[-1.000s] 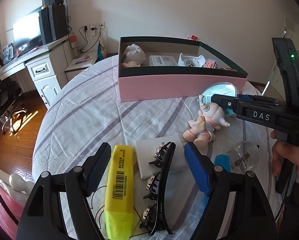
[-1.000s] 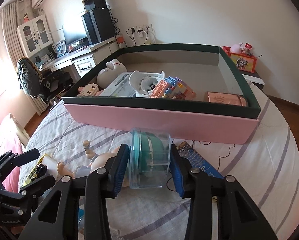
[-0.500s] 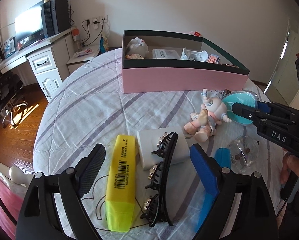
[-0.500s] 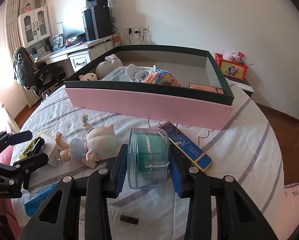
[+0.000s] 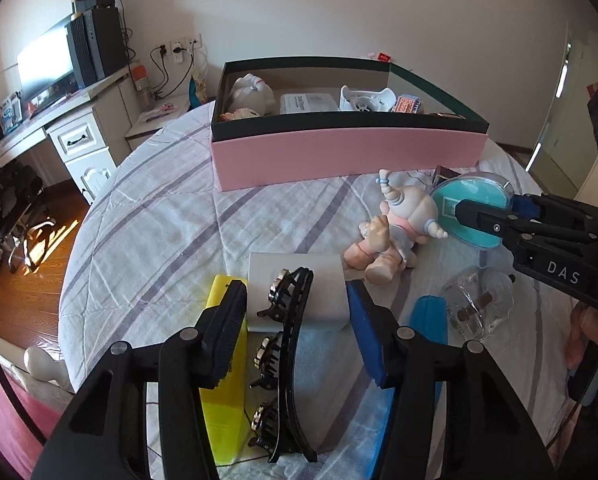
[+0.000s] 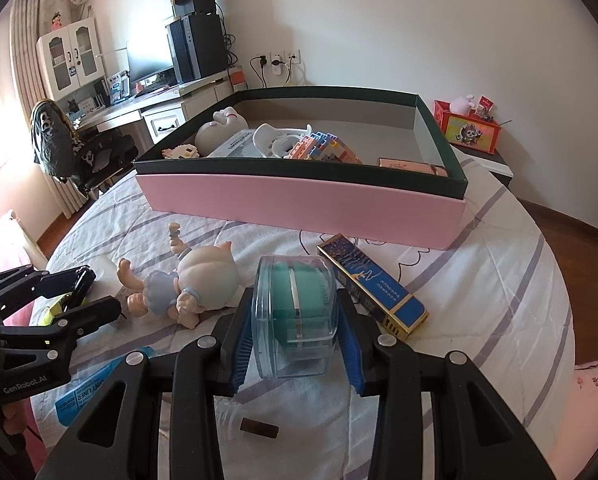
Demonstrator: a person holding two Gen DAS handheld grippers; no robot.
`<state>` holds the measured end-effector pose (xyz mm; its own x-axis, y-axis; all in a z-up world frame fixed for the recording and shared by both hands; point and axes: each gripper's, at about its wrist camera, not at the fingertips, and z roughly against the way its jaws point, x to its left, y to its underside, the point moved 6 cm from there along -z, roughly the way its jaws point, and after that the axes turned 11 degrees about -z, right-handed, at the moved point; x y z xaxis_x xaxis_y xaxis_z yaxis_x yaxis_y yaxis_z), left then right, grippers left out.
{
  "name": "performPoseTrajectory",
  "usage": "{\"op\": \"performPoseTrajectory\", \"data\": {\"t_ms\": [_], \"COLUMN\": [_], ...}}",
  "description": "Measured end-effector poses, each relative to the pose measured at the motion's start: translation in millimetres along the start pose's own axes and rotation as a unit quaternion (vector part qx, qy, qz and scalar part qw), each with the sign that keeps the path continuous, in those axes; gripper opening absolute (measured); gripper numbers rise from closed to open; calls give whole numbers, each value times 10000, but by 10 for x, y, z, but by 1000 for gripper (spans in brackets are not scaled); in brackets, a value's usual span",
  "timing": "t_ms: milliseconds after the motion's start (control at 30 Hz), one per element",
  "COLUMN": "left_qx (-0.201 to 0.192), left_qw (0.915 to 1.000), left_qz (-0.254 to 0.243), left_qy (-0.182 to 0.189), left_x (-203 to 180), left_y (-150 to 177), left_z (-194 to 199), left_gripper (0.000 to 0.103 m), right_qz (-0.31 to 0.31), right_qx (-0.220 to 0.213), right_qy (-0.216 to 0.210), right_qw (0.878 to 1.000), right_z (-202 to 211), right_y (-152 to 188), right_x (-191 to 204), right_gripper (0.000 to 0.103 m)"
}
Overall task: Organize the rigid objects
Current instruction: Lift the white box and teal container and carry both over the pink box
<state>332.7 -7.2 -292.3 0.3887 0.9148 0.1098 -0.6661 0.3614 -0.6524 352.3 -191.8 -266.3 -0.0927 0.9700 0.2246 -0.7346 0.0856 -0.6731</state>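
Observation:
A black hair clip (image 5: 291, 340) with metal studs lies on the striped cloth, partly over a white block (image 5: 299, 276). My left gripper (image 5: 295, 296) straddles the clip with its jaws closing; a gap shows on both sides, so the pads do not press on it. Its left finger covers part of a yellow highlighter (image 5: 223, 404). My right gripper (image 6: 295, 296) is shut on a clear case with a teal insert (image 6: 295, 320), held just above the cloth. The pink box with a dark green rim (image 6: 299, 200) stands behind, with several objects inside.
A doll (image 6: 203, 280) lies between the two grippers. A blue and gold carton (image 6: 371, 288) lies right of the case. A blue tube (image 5: 427, 320) and a clear plastic piece (image 5: 479, 304) lie near the front. A desk and chair stand beyond the round table's left edge.
The left jaws widened, then narrowed around the hair clip, the left finger now over the highlighter. The right gripper drew the clear case back from the box, then held still.

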Motion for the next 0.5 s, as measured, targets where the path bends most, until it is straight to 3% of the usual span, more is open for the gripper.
{"op": "performPoseTrajectory", "data": {"t_ms": [500], "left_qx": [-196], "left_qw": [9995], "left_qz": [236], "left_qy": [-51], "left_x": [127], "left_y": [-214], "left_z": [-145], "left_gripper": [51], "right_qz": [-53], "right_qx": [-202], "right_qy": [55], "right_qw": [9998], "right_z": [98], "right_y": [-29], "right_x": [-45], "right_gripper": [39]}}
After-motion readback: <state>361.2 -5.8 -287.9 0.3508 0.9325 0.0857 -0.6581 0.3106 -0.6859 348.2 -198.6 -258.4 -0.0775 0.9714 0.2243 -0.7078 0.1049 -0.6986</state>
